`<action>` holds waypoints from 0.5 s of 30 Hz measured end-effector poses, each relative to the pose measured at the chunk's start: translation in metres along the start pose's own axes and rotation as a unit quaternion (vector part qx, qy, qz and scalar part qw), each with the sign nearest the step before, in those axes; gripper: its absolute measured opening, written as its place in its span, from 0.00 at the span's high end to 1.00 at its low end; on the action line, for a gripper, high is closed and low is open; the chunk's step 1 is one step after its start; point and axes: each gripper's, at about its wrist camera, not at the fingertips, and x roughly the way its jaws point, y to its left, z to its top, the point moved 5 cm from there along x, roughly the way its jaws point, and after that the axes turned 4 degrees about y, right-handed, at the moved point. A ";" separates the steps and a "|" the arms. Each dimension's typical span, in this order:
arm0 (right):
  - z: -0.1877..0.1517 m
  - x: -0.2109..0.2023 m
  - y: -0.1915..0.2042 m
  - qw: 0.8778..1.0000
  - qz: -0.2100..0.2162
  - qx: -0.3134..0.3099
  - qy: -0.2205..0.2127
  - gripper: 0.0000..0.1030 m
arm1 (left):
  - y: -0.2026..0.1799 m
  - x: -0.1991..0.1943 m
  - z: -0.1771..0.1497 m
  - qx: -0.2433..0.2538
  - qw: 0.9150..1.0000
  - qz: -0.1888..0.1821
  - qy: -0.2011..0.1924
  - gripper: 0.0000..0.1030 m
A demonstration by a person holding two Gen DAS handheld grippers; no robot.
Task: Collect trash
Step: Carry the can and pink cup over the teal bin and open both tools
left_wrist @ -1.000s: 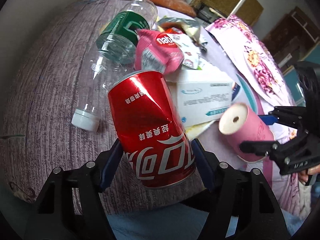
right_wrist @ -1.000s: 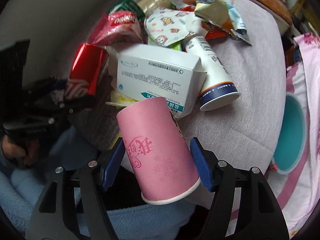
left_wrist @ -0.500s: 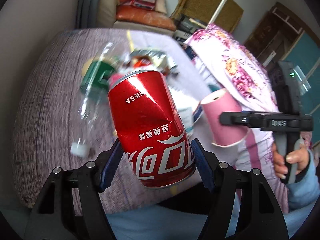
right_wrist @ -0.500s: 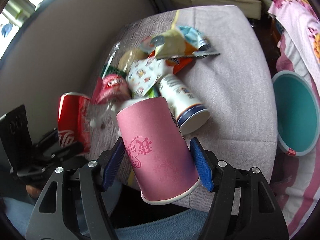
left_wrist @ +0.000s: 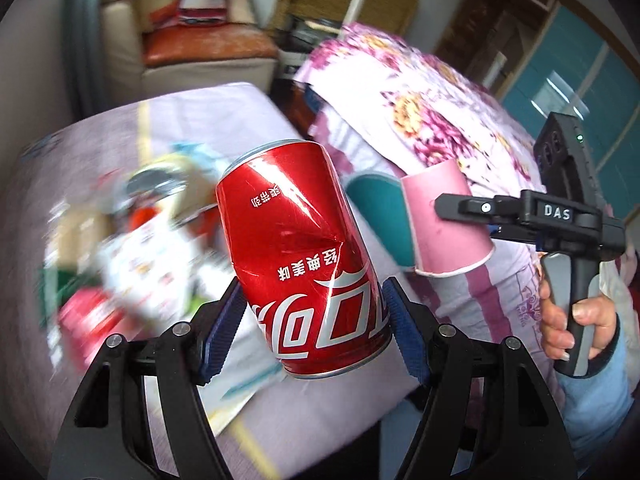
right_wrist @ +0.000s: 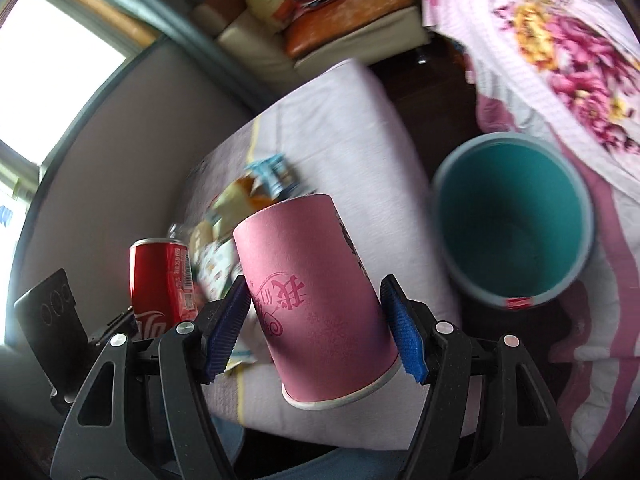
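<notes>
The round teal plastic bin point(right_wrist: 516, 232) was seen right of the right tool point(right_wrist: 316, 324), which held a pink paper cup point(right_wrist: 316, 304); the left tool point(left_wrist: 314, 326), farther off, held a dented red metal can point(left_wrist: 304, 260).

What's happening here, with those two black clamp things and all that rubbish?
A person is clearing litter by hand with two gripper tools. The left gripper is clamped on a dented red cola can, and the right gripper holds a pink paper cup upside down. Both are in the air above a cushioned surface where more wrappers lie. A teal bin stands open beside it, nothing visible in it; neither item has been dropped in yet.
</notes>
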 end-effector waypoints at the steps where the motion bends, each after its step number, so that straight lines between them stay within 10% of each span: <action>1: 0.005 -0.006 -0.014 1.000 -0.005 0.014 -0.008 0.38 | -0.006 0.011 0.006 0.006 1.000 -0.003 0.006 0.32; 15: 0.046 -0.031 -0.163 0.987 -0.067 0.135 -0.051 0.38 | -0.098 0.184 0.066 0.087 0.989 -0.009 0.119 0.32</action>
